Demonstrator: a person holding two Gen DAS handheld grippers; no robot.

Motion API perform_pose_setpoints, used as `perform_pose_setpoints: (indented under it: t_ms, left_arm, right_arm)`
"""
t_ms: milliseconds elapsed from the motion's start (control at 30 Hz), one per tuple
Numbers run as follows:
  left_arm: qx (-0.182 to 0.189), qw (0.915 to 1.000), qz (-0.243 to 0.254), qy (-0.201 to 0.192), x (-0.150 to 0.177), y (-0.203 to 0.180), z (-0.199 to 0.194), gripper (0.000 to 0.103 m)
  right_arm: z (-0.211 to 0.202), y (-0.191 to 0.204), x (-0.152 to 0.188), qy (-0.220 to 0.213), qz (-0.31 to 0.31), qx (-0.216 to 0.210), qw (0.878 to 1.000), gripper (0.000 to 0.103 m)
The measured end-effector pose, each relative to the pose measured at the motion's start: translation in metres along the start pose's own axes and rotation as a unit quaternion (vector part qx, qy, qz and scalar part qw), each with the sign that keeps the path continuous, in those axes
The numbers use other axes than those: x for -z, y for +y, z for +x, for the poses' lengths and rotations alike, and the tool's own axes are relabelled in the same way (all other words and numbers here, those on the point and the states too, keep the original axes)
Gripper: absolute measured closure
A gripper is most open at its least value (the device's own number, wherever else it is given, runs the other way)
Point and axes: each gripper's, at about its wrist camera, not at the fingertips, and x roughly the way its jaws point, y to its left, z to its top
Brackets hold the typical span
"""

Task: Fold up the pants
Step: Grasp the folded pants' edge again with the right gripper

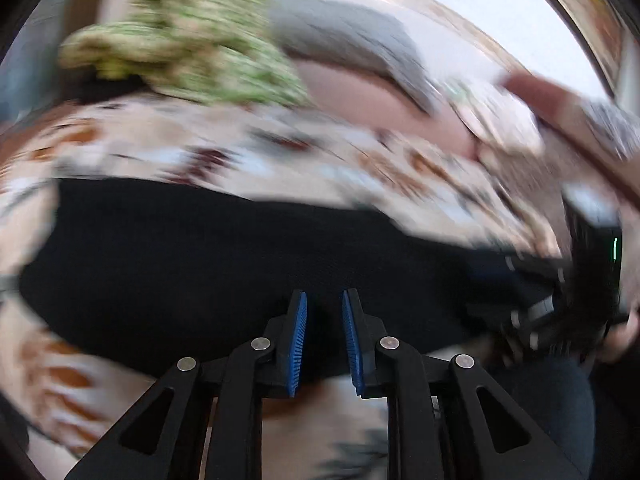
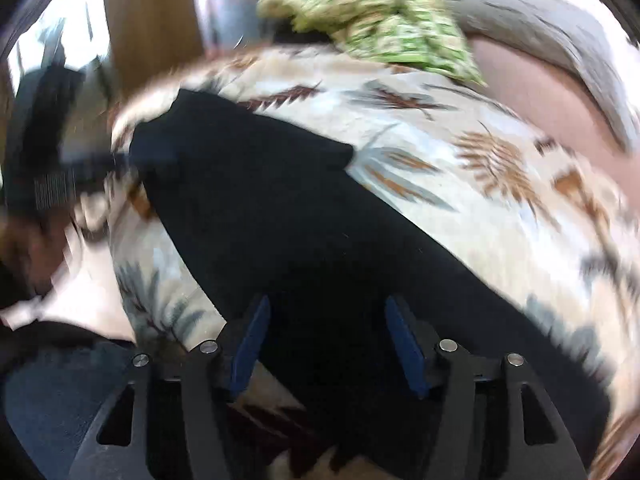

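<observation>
Black pants (image 1: 240,264) lie spread flat on a bedspread (image 1: 168,148) printed with brown, grey and pale blue leaves, and both wrist views are smeared by motion blur. In the left wrist view the dark cloth runs as a broad band from left to right across the middle of the scene, with the left gripper (image 1: 324,308) low over its near edge; the blue pads (image 1: 299,340) stand a narrow gap apart with nothing caught between them, and the black fabric shows through the gap. At the right edge of that view the right gripper (image 1: 560,300) appears as a blurred black body over the right end of the pants. In the right wrist view the pants (image 2: 304,232) stretch from the near right up to the far left, where one end tapers to a blunt corner on the bedspread (image 2: 480,208). The right gripper (image 2: 326,320) hovers over the near part of the cloth with its jaws wide apart, the blue pads (image 2: 250,344) on either side of bare black fabric, gripping nothing. The left gripper (image 2: 52,168) shows as a dark blur at the far left end of the pants. Beyond the bedspread lie a crumpled green patterned cloth (image 2: 380,12) and a grey cushion (image 2: 540,36), well apart from the pants.
</observation>
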Motion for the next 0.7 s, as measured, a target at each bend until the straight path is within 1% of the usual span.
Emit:
perform_pose_setpoints:
  t_ms: [33, 67, 100, 133, 167, 200, 233, 267, 300, 333, 367, 400, 433, 467, 500, 533, 567, 600, 633, 667, 700]
  left_arm:
    - [-0.011, 0.9998, 0.007, 0.012, 0.006, -0.005, 0.012, 0.083]
    - [-0.014, 0.9999, 0.008, 0.002, 0.008, -0.004, 0.013, 0.083]
    - [-0.011, 0.9999, 0.006, -0.005, 0.008, -0.003, 0.012, 0.083]
    - [-0.008, 1.0, 0.003, -0.002, 0.007, -0.001, 0.012, 0.083]
    - [-0.006, 1.0, 0.001, 0.0, 0.006, 0.0, 0.012, 0.083]
    - [-0.007, 1.0, 0.001, 0.002, 0.006, -0.001, 0.012, 0.083]
    - [-0.008, 1.0, 0.001, 0.003, 0.006, -0.001, 0.013, 0.083]
    - [-0.009, 1.0, -0.002, 0.003, 0.005, 0.0, 0.013, 0.083]
    - [-0.01, 0.9999, -0.008, 0.004, 0.004, 0.002, 0.013, 0.083]
    - [-0.01, 0.9998, -0.015, 0.008, 0.004, 0.002, 0.012, 0.083]
    - [-0.014, 0.9996, -0.019, 0.016, 0.001, 0.001, 0.014, 0.083]
    - [-0.018, 0.9993, -0.02, 0.025, -0.004, -0.003, 0.015, 0.082]
    - [-0.022, 0.9989, -0.021, 0.036, -0.011, -0.007, 0.016, 0.082]
    - [-0.021, 0.9986, -0.021, 0.044, -0.018, -0.012, 0.016, 0.081]
    - [-0.017, 0.9985, -0.021, 0.047, -0.027, -0.016, 0.016, 0.081]
    - [-0.014, 0.9988, -0.019, 0.043, -0.036, -0.024, 0.015, 0.077]
    - [-0.015, 0.999, -0.016, 0.039, -0.042, -0.029, 0.014, 0.068]
    - [-0.018, 0.9992, -0.013, 0.032, -0.049, -0.037, 0.015, 0.061]
    - [-0.018, 0.9993, -0.014, 0.03, -0.053, -0.042, 0.018, 0.05]
    - [-0.015, 0.9991, -0.024, 0.031, -0.058, -0.047, 0.022, 0.049]
    - [-0.01, 0.9986, -0.035, 0.039, -0.062, -0.051, 0.027, 0.049]
  right_arm:
    - [-0.01, -0.002, -0.001, -0.007, 0.006, 0.022, 1.0, 0.043]
    - [-0.021, -0.003, -0.002, -0.024, 0.008, 0.037, 0.999, 0.041]
    - [-0.037, -0.007, 0.002, -0.052, 0.018, 0.049, 0.997, 0.036]
    - [-0.051, -0.015, 0.007, -0.075, 0.039, 0.057, 0.995, 0.025]
    - [-0.064, -0.028, 0.015, -0.087, 0.076, 0.066, 0.991, 0.021]
    - [-0.068, -0.04, 0.024, -0.083, 0.109, 0.075, 0.988, 0.021]
    - [-0.067, -0.056, 0.034, -0.065, 0.148, 0.082, 0.983, 0.021]
    - [-0.062, -0.073, 0.047, -0.035, 0.195, 0.087, 0.976, 0.021]
    - [-0.057, -0.086, 0.06, -0.003, 0.238, 0.084, 0.967, 0.021]
    - [-0.058, -0.097, 0.072, 0.011, 0.273, 0.07, 0.96, 0.027]
    - [-0.071, -0.105, 0.079, -0.019, 0.292, 0.044, 0.955, 0.026]
    - [-0.084, -0.113, 0.084, -0.045, 0.314, 0.022, 0.948, 0.026]
    - [-0.104, -0.125, 0.093, -0.084, 0.344, 0.008, 0.935, 0.025]
    - [-0.115, -0.133, 0.101, -0.107, 0.367, 0.01, 0.924, 0.024]
    - [-0.127, -0.143, 0.113, -0.124, 0.395, 0.021, 0.91, 0.024]
    - [-0.135, -0.154, 0.123, -0.133, 0.428, 0.04, 0.893, 0.022]
    - [-0.144, -0.164, 0.136, -0.141, 0.466, 0.054, 0.872, 0.022]
    - [-0.149, -0.171, 0.148, -0.15, 0.497, 0.055, 0.853, 0.022]
    - [-0.151, -0.175, 0.155, -0.156, 0.519, 0.049, 0.839, 0.023]
    - [-0.153, -0.179, 0.165, -0.164, 0.543, 0.034, 0.823, 0.023]
    - [-0.152, -0.179, 0.171, -0.171, 0.556, 0.016, 0.814, 0.023]
